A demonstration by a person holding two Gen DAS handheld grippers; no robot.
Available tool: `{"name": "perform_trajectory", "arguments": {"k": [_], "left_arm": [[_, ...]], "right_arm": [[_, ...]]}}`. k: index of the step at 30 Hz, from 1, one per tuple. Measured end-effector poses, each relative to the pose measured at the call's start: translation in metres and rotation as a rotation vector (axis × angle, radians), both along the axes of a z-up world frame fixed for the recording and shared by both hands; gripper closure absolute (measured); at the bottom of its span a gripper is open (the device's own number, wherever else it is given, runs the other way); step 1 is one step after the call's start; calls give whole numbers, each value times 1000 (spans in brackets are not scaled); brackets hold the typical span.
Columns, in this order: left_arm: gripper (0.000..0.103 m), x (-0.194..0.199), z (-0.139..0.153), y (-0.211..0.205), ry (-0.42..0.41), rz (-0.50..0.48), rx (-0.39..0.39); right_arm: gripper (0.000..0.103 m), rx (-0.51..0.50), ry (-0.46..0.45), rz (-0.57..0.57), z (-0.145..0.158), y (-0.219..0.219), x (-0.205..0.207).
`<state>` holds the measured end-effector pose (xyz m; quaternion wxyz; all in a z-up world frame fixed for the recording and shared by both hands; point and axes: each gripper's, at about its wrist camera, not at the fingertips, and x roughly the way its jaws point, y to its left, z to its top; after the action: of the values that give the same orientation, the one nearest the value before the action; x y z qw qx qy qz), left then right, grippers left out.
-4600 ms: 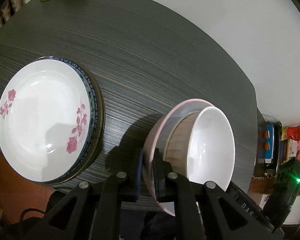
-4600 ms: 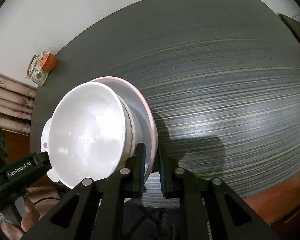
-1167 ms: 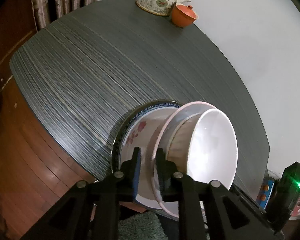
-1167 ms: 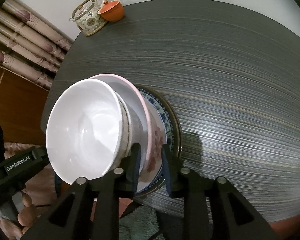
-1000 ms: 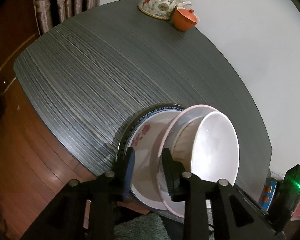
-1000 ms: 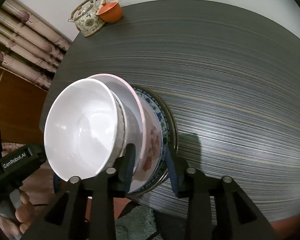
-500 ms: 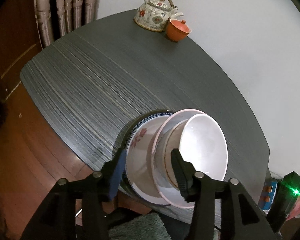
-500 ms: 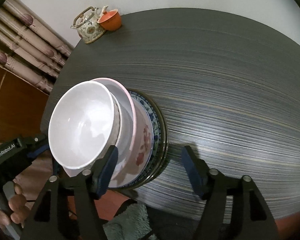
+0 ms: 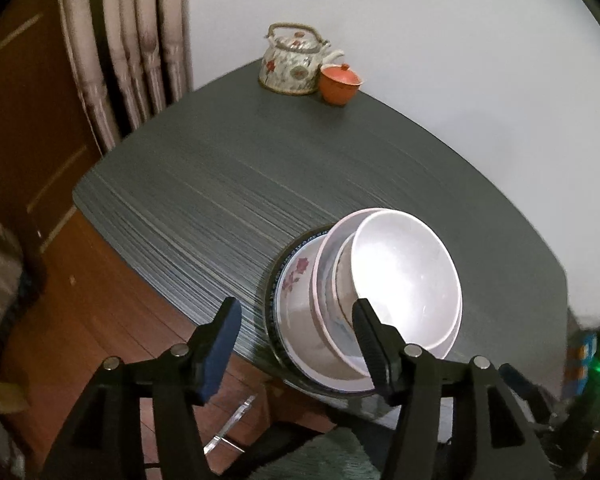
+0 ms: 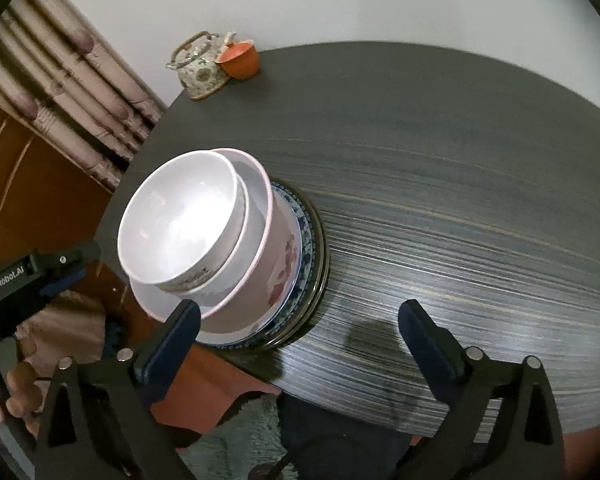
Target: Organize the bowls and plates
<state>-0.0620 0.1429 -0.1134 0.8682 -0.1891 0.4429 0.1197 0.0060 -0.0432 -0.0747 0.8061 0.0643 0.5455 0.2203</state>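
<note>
A white bowl [image 9: 404, 276] [image 10: 180, 216] nests in a pink-rimmed bowl [image 9: 324, 280] [image 10: 256, 232]. Both rest on a stack of plates, the top one white with red flowers [image 9: 296, 276] [image 10: 284, 264], a blue-patterned plate [image 10: 306, 240] under it, at the near edge of the dark table [image 9: 228, 184] [image 10: 440, 184]. My left gripper [image 9: 296, 324] hangs above and just in front of the stack, jaws opening, nothing pressed between them. My right gripper [image 10: 300, 324] is also drawn back from the stack, jaws opening wide, with nothing held.
A flowered teapot [image 9: 294, 64] [image 10: 198, 66] and an orange lidded cup [image 9: 340, 82] [image 10: 240, 58] stand at the table's far edge by the wall. Curtains [image 9: 128, 40] hang at the left. A person's hand [image 10: 18, 396] holds the left gripper. A fluffy rug [image 10: 236, 436] lies below.
Both grippers let go of the pink-rimmed bowl, opened and drew back and up from the stack. The bowls now rest on the plates.
</note>
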Motion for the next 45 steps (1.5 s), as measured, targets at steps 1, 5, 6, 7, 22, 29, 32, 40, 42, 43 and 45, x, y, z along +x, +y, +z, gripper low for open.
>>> {"name": "perform_trajectory", "arguments": {"k": [1, 5, 6, 7, 22, 29, 32, 40, 42, 43, 45], "left_arm": [[43, -1, 0, -3, -3, -3, 12], [43, -4, 0, -16, -8, -19, 41], [43, -5, 0, -20, -11, -24, 49], [42, -5, 0, -23, -11, -28, 61], [42, 3, -8, -45, 9, -10, 177], [42, 3, -9, -51, 12, -28, 184], [42, 4, -8, -54, 10, -36, 189], [42, 7, -8, -57, 13, -48, 199], [42, 7, -8, -57, 11, -53, 199], [42, 7, -8, -58, 10, -54, 202], [42, 7, -8, -58, 7, -56, 204]], "right_arm": [[0, -1, -16, 9, 1, 1, -4], [0, -10, -71, 48, 4, 6, -17], [0, -11, -78, 53, 4, 7, -19], [0, -6, -86, 58, 5, 7, -22], [0, -21, -137, 93, 8, 11, -36], [1, -19, -123, 110, 4, 15, -36], [1, -24, -119, 110, 3, 16, -36], [1, -19, -111, 111, 1, 17, -37], [1, -16, -110, 114, 1, 17, -36], [1, -16, -110, 114, 1, 18, -37], [1, -16, -108, 117, 0, 19, -37]]}}
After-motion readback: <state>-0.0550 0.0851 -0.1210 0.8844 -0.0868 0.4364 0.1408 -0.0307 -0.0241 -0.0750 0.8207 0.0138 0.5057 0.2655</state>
